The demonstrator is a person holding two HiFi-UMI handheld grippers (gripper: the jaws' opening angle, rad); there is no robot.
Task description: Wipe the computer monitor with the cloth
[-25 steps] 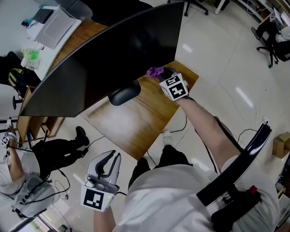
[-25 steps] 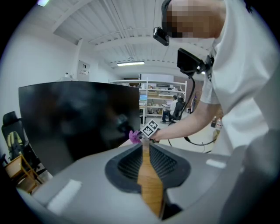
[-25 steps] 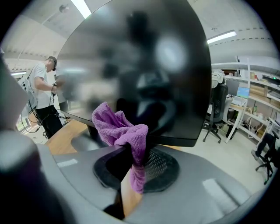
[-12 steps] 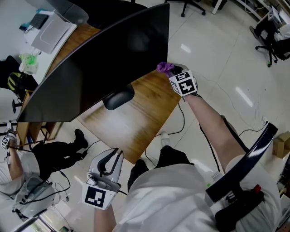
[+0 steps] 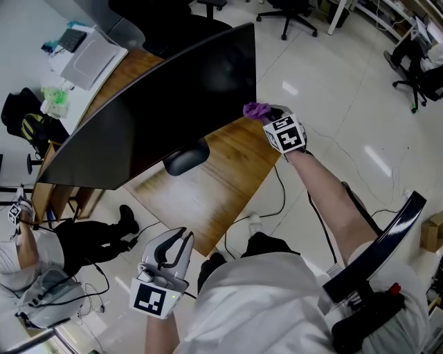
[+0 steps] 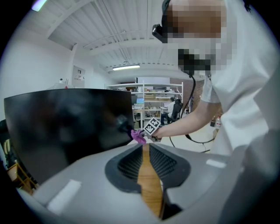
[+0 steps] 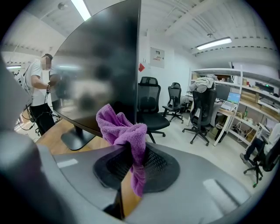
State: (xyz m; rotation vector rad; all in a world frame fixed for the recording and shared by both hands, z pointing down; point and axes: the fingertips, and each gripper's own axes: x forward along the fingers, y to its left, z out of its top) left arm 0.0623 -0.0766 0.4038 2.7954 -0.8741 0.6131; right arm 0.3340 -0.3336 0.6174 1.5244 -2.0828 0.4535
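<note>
A wooden desk (image 5: 208, 190) with a pale, worn patch in its middle stands on a glossy light floor (image 5: 346, 117). Past the desk's far left end lie a flat white device (image 5: 86, 52) and something crumpled and green (image 5: 54, 93). A black bag with yellow trim (image 5: 24, 119) sits beside that end. Off the desk's near left corner is a second person (image 5: 52, 266) in a white top and dark trousers. A black cable (image 5: 280, 190) drops from the desk's right edge, and a white plug block (image 5: 255, 222) lies on the floor just off its near edge. A black office chair (image 5: 287, 12) stands beyond the far right corner, another chair (image 5: 415, 59) well apart to the right. Metal shelving (image 7: 247, 89) lines the room's far side.
</note>
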